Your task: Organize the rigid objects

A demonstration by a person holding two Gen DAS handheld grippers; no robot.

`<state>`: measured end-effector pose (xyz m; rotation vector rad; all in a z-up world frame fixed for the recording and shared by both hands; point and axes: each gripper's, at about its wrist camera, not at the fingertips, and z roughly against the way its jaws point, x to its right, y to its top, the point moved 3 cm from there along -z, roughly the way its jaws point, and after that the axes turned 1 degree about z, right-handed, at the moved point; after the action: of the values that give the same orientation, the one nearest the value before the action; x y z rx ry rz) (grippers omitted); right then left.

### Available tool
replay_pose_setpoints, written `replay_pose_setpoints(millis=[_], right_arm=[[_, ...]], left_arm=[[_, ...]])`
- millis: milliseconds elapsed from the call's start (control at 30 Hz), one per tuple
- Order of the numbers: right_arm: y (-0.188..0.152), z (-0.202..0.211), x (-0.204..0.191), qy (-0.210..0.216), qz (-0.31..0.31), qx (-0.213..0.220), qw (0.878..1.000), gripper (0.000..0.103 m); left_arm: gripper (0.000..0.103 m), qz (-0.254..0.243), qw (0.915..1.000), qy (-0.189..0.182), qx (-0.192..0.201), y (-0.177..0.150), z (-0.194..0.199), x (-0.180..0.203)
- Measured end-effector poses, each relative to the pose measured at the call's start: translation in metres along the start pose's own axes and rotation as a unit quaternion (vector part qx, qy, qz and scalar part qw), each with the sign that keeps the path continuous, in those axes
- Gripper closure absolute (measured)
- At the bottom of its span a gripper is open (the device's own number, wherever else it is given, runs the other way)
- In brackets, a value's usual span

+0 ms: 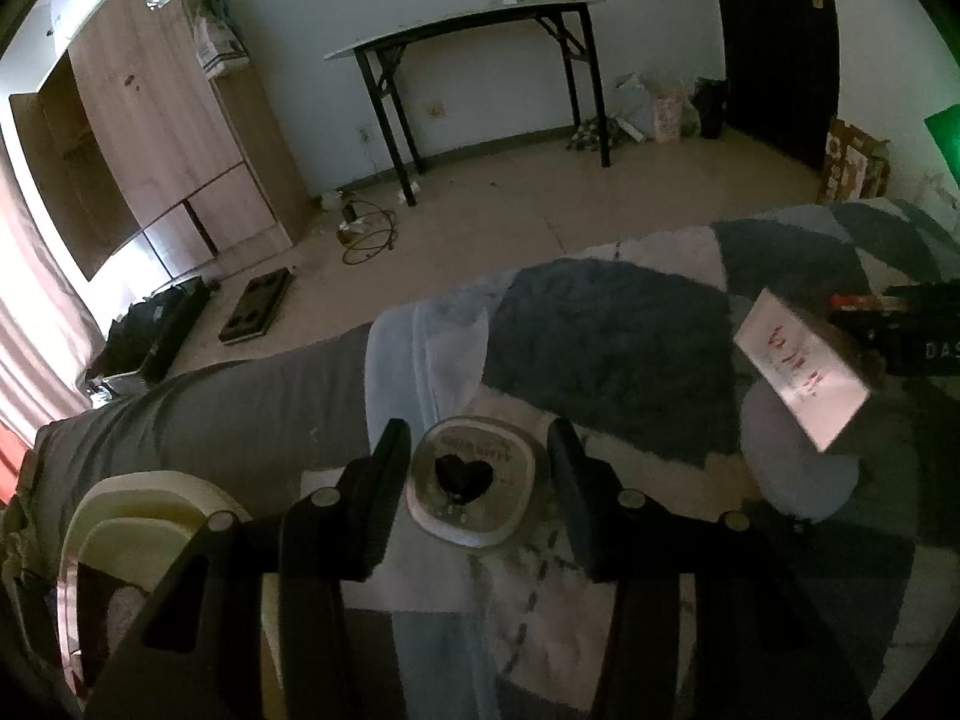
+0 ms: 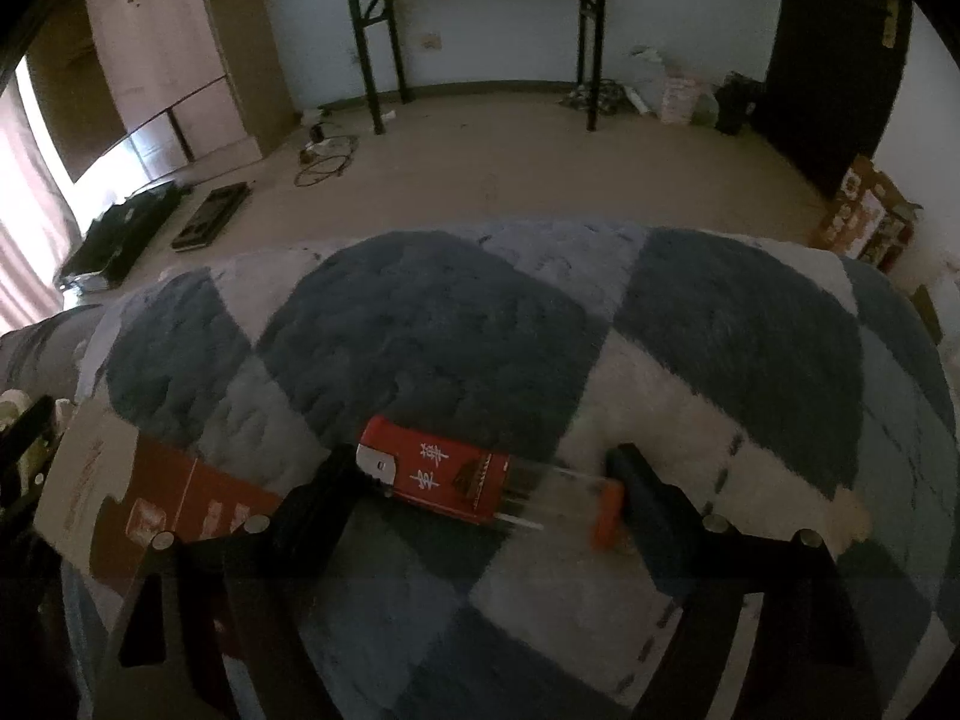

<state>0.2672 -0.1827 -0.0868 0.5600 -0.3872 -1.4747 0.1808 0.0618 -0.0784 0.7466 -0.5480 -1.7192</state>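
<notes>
Two items, one per hand, both on the checked blanket (image 2: 456,324).

Item 1, left: small rounded-square tin with a black heart (image 1: 471,480), lying flat, lid up, no long axis. My left gripper (image 1: 474,492) straddles it, jaws half-narrowed, gaps visible either side; not yet pinched. A cream container (image 1: 138,516) sits just left, probably its destination.

Item 2, right: red box with a clear orange-ended sleeve (image 2: 480,486), long axis across the jaws. My right gripper (image 2: 480,495) meets both ends; firmness unclear.

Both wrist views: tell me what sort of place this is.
Probably a bedroom at home: a checked blanket over what looks like a bed, a wooden wardrobe and a folding table by the wall.
</notes>
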Motion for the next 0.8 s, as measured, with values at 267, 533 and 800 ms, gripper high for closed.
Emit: replay_pose_setpoints(millis=[267, 533, 800], right_arm=[[0.004, 0.028, 0.019, 0.03, -0.01, 0.039, 0.999, 0.02], [-0.003, 0.069, 0.004, 0.086, 0.017, 0.079, 0.993, 0.02], [0.0, 0.054, 0.003, 0.086, 0.017, 0.058, 0.994, 0.02]], left_arm=[[0.06, 0.012, 0.9998, -0.006, 0.017, 0.007, 0.015, -0.006], [0.102, 0.027, 0.9988, -0.039, 0.016, 0.003, 0.029, -0.028], [0.101, 0.036, 0.9964, -0.077, 0.004, -0.001, 0.02, -0.019]])
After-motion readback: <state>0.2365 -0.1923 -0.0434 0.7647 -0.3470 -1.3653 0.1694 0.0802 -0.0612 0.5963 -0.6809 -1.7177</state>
